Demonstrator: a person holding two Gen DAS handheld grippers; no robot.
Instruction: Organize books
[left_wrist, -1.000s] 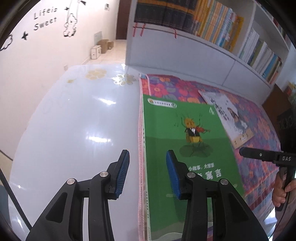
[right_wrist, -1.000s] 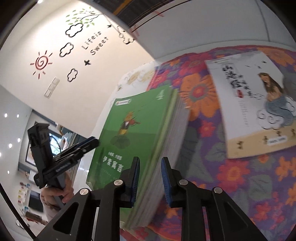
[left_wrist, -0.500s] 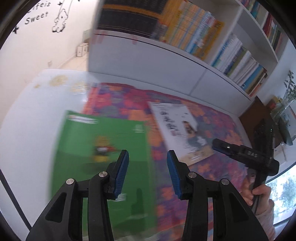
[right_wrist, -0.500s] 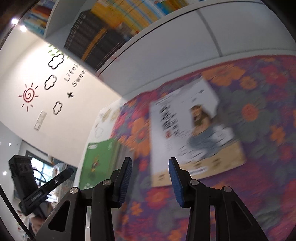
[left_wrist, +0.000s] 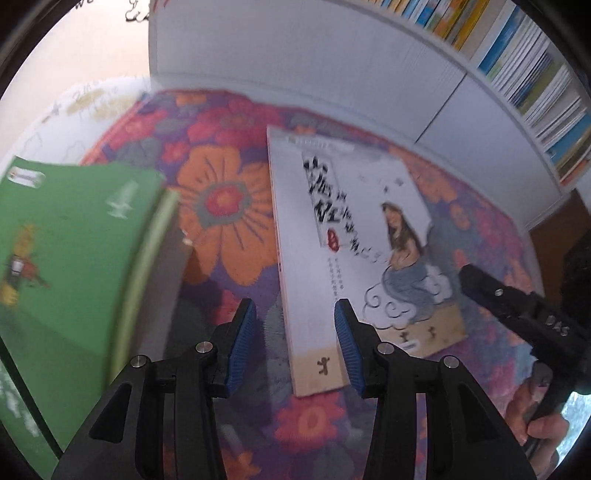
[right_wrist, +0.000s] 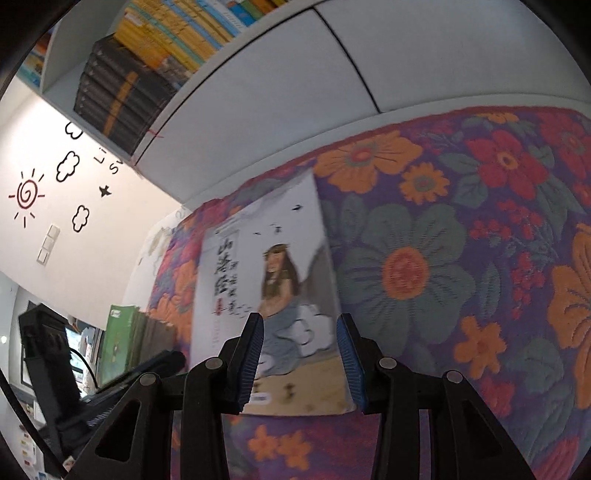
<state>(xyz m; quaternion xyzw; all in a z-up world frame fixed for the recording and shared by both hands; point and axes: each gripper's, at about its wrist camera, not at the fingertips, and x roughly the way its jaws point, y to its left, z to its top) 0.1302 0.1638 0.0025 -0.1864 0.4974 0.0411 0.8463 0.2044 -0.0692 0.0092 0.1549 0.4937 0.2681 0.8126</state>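
Green-covered stack of books (left_wrist: 74, 236) smeared by motion blur and cut off by the left wrist view's left edge, white illustrated paperback book (left_wrist: 354, 236) with its black title characters blurred, near corner hidden behind right gripper (right_wrist: 300, 363) fingers

"DAS" on the right claw (left_wrist: 524, 314); wall decal (right_wrist: 105, 162) letters cut off

Your white table (left_wrist: 74, 122) carries a floral cloth (left_wrist: 229, 206) (centre frame); the white book (left_wrist: 354, 236) lies on it, green stack (left_wrist: 74, 236) left.
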